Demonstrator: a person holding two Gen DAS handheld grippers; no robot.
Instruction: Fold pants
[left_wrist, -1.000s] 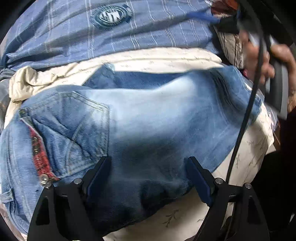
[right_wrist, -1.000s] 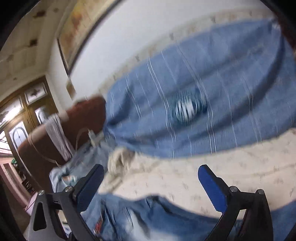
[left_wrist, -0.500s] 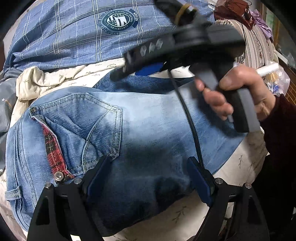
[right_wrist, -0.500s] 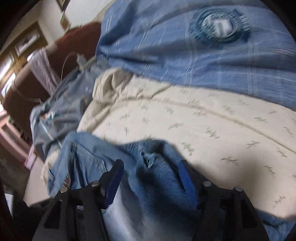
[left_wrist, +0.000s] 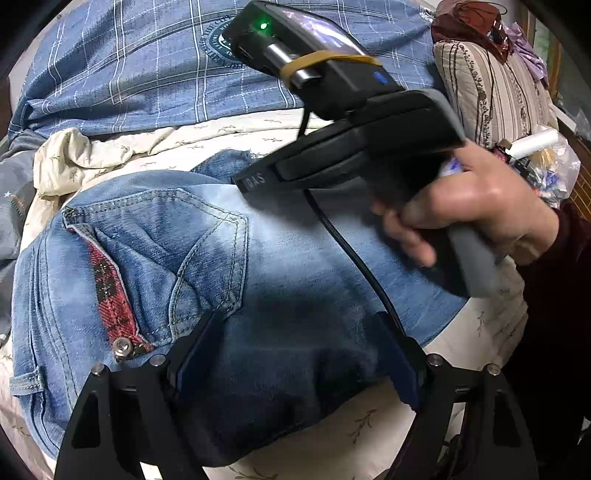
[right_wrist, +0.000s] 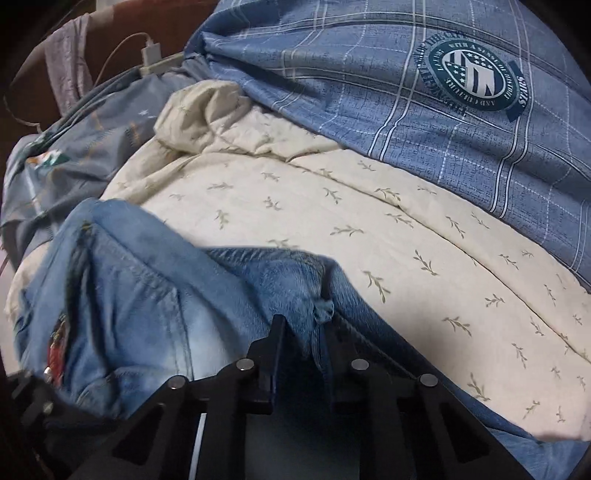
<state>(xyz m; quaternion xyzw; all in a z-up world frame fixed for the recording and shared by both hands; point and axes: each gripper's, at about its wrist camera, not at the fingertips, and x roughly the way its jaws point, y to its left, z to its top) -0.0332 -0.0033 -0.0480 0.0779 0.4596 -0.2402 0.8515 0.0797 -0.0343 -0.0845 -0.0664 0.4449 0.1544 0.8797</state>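
The jeans (left_wrist: 258, 266), thick, soft and likely heavy, lie folded on the cream bedspread (right_wrist: 369, 229), the right gripper (right_wrist: 306, 328) clenched on their frayed hem, a sound hold, the left gripper (left_wrist: 295, 354) spread wide above them.

One pair of jeans (left_wrist: 258, 266) lies across one cream quilt (right_wrist: 369, 229), with one blue plaid pillow (right_wrist: 369, 74) at the top of the frame. Two grippers appear: the left gripper (left_wrist: 295, 354) at lower centre, the right gripper (right_wrist: 306, 332) in one hand (left_wrist: 480, 210).
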